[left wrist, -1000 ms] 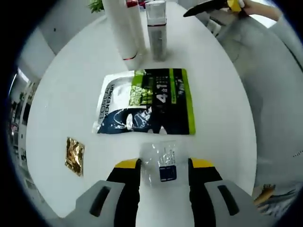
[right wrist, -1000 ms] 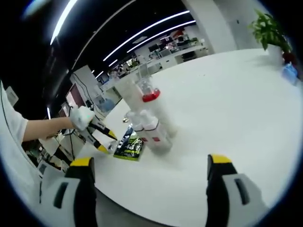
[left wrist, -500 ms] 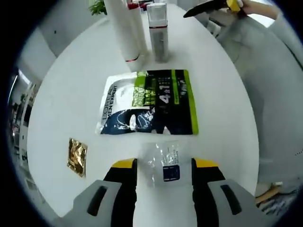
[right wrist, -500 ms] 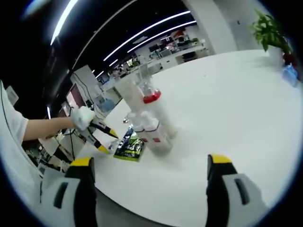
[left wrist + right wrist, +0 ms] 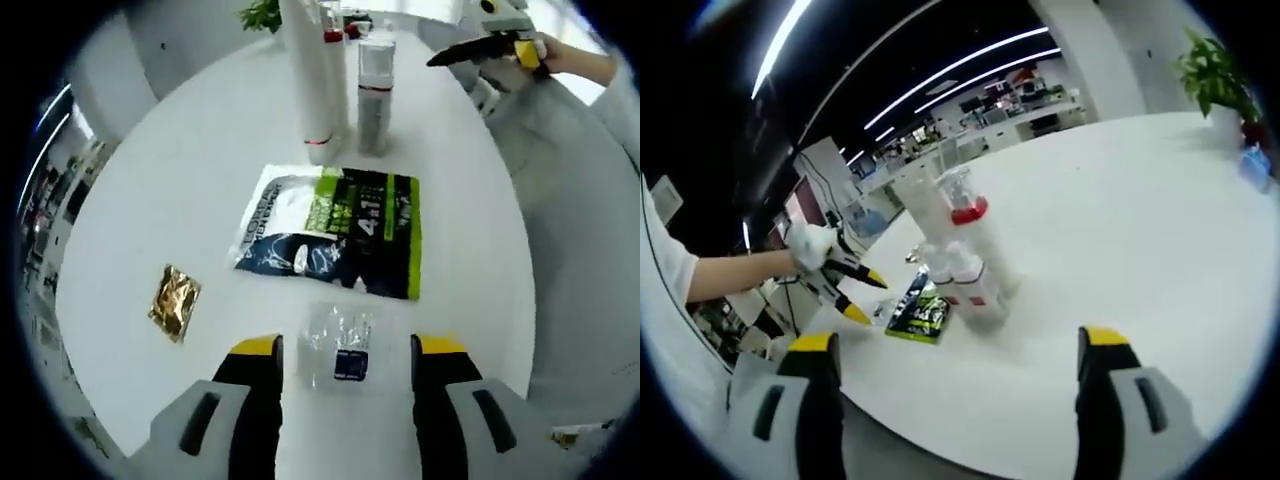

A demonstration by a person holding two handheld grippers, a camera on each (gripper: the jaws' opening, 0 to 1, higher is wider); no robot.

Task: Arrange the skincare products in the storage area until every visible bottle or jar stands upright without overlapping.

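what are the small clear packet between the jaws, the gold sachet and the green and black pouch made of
Small clear packet: looks like thin transparent plastic film, glossy, with the white table showing through and a dark label inside.
Gold sachet: seems metallic foil, crinkled and shiny.
Green and black pouch: probably printed plastic laminate, lying flat with a slight sheen.

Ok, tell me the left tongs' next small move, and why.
Probably ease forward and close on the clear sachet. The left tongs are open, the sachet lies flat on the table between their tips, and the bottles beyond already stand upright.
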